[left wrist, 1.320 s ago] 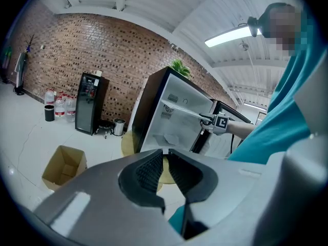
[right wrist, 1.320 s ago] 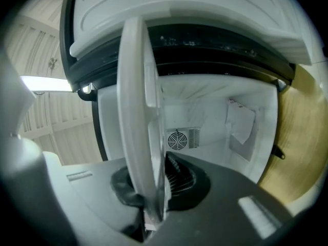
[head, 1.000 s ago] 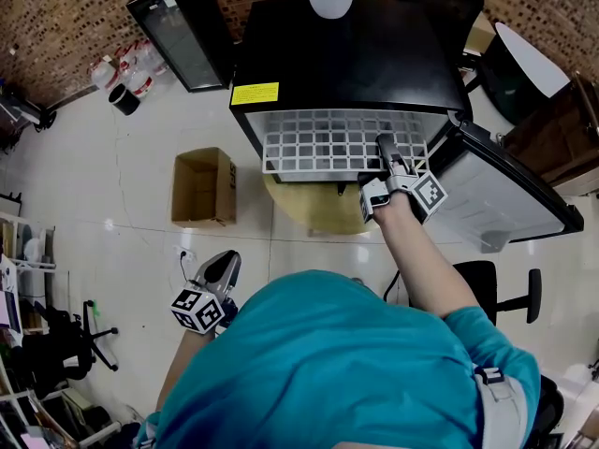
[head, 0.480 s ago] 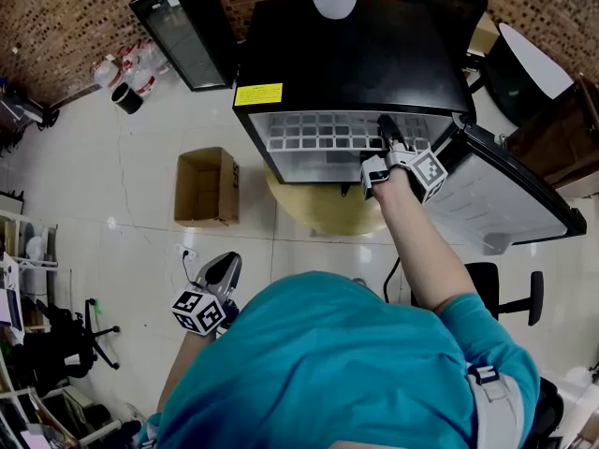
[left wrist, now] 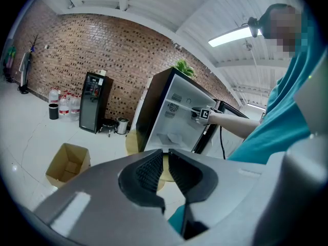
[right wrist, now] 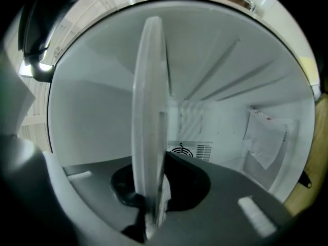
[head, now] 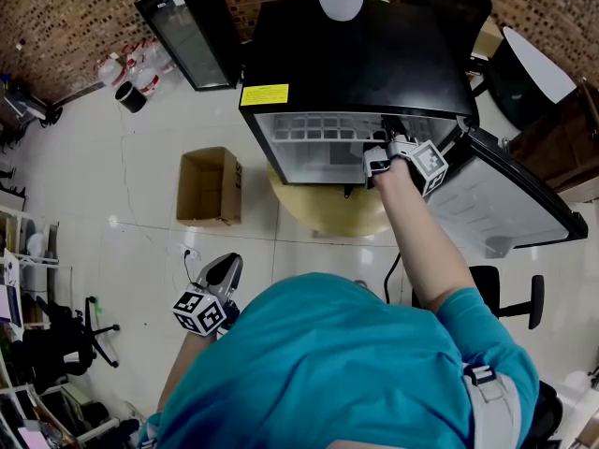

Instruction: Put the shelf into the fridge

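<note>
- Our right gripper [head: 387,131] grips the front edge of the white wire shelf [head: 314,126], upper centre of the head view.
- The shelf sits almost wholly inside the open fridge [head: 356,54].
- Our left gripper [head: 225,267], lower left, hangs empty, jaws nearly together.

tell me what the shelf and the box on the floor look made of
White grid shelf: probably coated metal wire, though plastic can't be ruled out. It has thin, evenly white bars forming open squares, with a smooth finish. Brown open box: cardboard, going by its matte tan surface and folded-out flaps.
</note>
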### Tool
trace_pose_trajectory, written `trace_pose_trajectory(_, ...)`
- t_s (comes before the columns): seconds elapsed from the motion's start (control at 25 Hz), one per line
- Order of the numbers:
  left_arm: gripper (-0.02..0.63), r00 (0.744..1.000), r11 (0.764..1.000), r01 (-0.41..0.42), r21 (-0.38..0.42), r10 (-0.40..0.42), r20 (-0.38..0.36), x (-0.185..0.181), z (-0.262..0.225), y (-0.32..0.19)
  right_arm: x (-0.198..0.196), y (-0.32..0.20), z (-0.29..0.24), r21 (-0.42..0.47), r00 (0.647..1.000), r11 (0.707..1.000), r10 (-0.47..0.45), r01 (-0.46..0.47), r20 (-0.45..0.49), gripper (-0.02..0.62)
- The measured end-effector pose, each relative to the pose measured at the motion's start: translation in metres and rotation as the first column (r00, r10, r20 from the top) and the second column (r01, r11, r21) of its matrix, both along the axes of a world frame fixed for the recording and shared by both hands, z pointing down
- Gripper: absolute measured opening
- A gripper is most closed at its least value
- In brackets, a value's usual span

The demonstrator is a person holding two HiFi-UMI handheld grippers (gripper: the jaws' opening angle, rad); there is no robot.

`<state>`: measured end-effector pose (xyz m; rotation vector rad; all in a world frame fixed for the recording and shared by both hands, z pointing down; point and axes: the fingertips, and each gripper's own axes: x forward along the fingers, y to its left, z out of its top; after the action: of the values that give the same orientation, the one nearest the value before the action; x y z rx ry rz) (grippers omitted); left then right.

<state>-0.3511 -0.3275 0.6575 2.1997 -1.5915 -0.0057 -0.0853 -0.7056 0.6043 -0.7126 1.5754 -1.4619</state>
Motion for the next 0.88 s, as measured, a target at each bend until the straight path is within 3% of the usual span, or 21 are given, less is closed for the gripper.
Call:
trace_pose_trajectory(0.52,0.035,1.000,1.000,0.021,0.005,-0.021,-0.002,-0.007,0.000,0.006,-0.010,-0.026,-0.007,0.000,0.999,1.000,0.031,-0.031,-0.018,0.025)
trace_pose_trajectory(0.88,0.035,0.999,0.999,0.034,0.020,-0.033,-0.006,-0.015,-0.003,0.010,-0.012,-0.026,-0.009,0.055,0.997,0.998,0.036,-0.033,-0.066,0.031)
